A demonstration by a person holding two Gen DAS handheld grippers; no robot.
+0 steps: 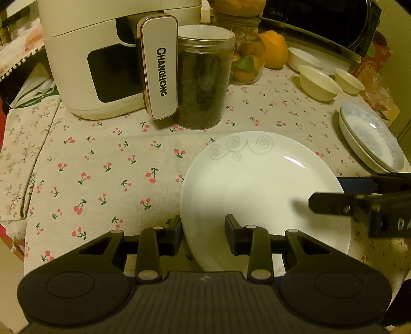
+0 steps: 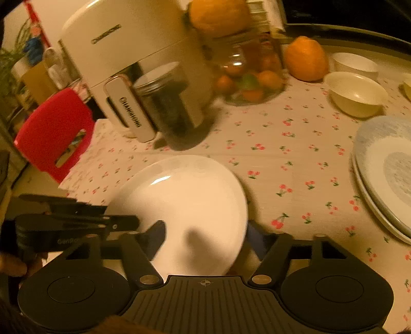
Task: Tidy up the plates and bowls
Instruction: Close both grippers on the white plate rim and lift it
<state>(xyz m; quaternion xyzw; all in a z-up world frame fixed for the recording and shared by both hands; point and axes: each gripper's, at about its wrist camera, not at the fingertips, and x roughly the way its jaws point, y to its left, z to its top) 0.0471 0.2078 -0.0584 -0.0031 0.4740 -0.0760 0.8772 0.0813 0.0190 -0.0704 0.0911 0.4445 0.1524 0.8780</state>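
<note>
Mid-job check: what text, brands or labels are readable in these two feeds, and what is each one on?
"CHANGHONG": on the handle of the white air fryer; blurred in the right wrist view.
"Midea": faint, on the dark appliance at the back.
"DA": cut off, on the right claw.
"GenRo": partial and blurred, on the left claw.
Print on the fryer's upper body: too blurred to read.

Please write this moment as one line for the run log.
step: handling white plate | left gripper: open, straddling plate's left rim | right gripper: open, straddling its right rim | blue plates: stacked at right
</note>
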